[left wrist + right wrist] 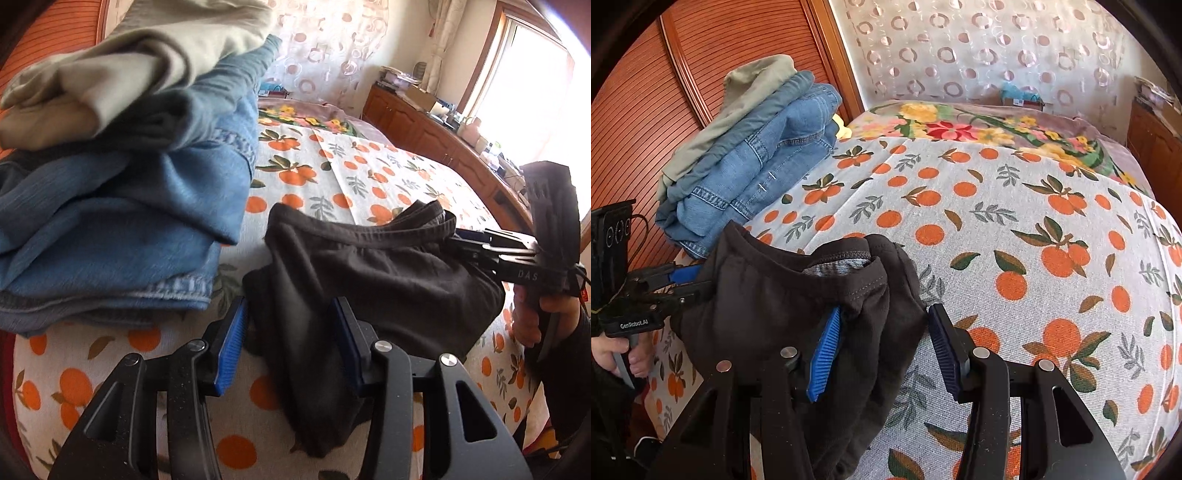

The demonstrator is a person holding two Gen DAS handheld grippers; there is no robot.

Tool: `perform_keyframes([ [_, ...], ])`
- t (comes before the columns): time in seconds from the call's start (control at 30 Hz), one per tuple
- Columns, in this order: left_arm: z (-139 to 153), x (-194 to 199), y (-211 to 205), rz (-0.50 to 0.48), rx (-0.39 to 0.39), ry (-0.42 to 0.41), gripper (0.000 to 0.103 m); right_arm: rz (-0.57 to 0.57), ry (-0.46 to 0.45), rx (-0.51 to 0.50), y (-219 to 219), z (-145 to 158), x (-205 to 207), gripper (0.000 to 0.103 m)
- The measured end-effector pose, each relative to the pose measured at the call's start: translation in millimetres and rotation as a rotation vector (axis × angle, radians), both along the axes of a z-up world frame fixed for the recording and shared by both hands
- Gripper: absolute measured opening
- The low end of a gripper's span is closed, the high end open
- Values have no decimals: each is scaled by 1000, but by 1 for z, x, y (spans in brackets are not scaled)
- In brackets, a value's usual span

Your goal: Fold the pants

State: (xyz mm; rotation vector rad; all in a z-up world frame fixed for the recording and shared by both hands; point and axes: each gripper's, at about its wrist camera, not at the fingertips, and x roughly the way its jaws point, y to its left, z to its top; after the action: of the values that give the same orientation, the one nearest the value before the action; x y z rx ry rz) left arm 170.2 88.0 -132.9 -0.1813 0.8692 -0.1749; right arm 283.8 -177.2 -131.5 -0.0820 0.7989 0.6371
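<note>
— Blue pads of the left gripper (pixel 291 332) and right gripper (pixel 882 343) stand open around the dark pants (pixel 798 295), above the bedsheet (pixel 1015 236).
— Soft, light, floppy; I would grip the waistband.

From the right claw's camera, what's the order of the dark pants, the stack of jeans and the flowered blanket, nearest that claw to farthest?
1. Dark pants: draped between the right claw fingers, at its left.
2. Stack of jeans: farther back on the left, beside the wooden panel.
3. Flowered blanket: farthest, across the bed's far end.
</note>
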Motion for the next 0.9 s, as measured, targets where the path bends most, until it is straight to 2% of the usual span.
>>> perform_keyframes([
  [0.13,0,4,2,7,-27,-7,48,12,-3,10,0,-2,-2,50],
  [0.23,-1,2,2,11,-34,-16,47,31,-1,19,0,-3,-4,42],
  [0.3,-1,0,2,7,-35,-17,39,41,3,27,0,-3,-4,38],
  [0.43,-1,1,-2,-2,-32,-14,32,59,8,28,-1,-4,-6,30],
  [0.5,-1,0,-3,-8,-37,-10,28,65,8,25,-1,-4,-6,29],
  [0.9,-1,4,-8,-5,-18,-12,26,55,2,14,1,-3,-7,27],
])
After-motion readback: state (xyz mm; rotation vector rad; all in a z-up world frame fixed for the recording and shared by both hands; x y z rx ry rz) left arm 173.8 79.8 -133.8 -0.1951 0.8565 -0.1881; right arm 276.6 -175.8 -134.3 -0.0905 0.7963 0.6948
